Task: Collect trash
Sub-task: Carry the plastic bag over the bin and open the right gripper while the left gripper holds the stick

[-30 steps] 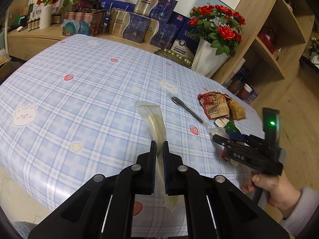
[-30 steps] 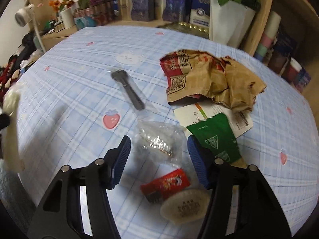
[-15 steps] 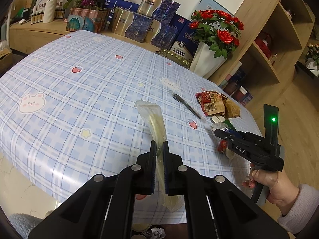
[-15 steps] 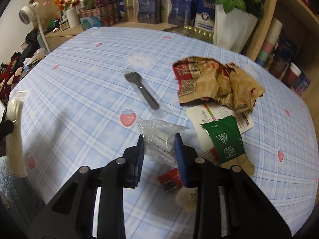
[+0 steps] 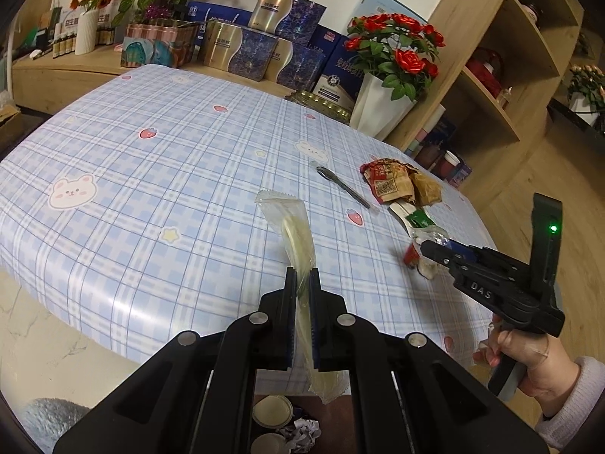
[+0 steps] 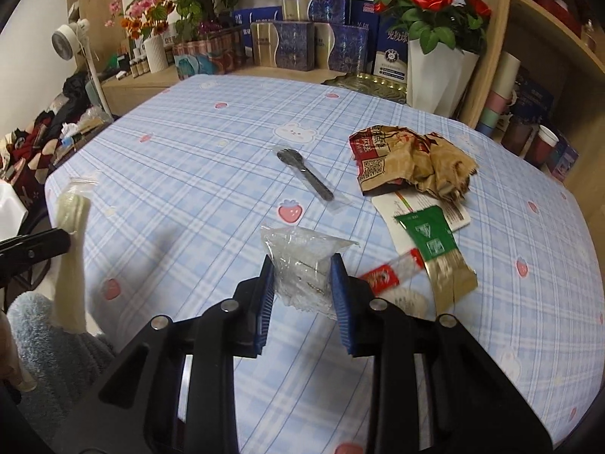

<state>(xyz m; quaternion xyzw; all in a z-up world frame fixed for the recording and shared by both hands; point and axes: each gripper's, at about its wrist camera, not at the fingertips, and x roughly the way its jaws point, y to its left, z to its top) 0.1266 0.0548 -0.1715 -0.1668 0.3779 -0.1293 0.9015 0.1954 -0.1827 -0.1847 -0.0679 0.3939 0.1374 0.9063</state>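
My left gripper [image 5: 301,278] is shut on a long clear plastic wrapper [image 5: 291,223] and holds it above the table's near edge; the wrapper also shows in the right wrist view [image 6: 70,234]. My right gripper [image 6: 302,266] is shut on a crumpled clear plastic bag [image 6: 302,265], lifted off the blue checked tablecloth [image 6: 189,174]. It shows in the left wrist view [image 5: 435,244] too. On the table lie a crumpled brown and red paper wrapper [image 6: 408,159], a wrapped black spoon [image 6: 306,178], a green sachet [image 6: 435,238], a red sachet [image 6: 382,274] and a white round lid [image 6: 408,299].
A bin with trash [image 5: 287,423] stands on the floor below my left gripper. A white vase of red roses [image 6: 435,72] and blue gift boxes [image 6: 302,45] stand behind the table. Wooden shelves [image 5: 510,75] rise at the right.
My right gripper closed on the clear plastic bag and lifted it off the table. My left gripper drew back toward the table's edge with the wrapper.
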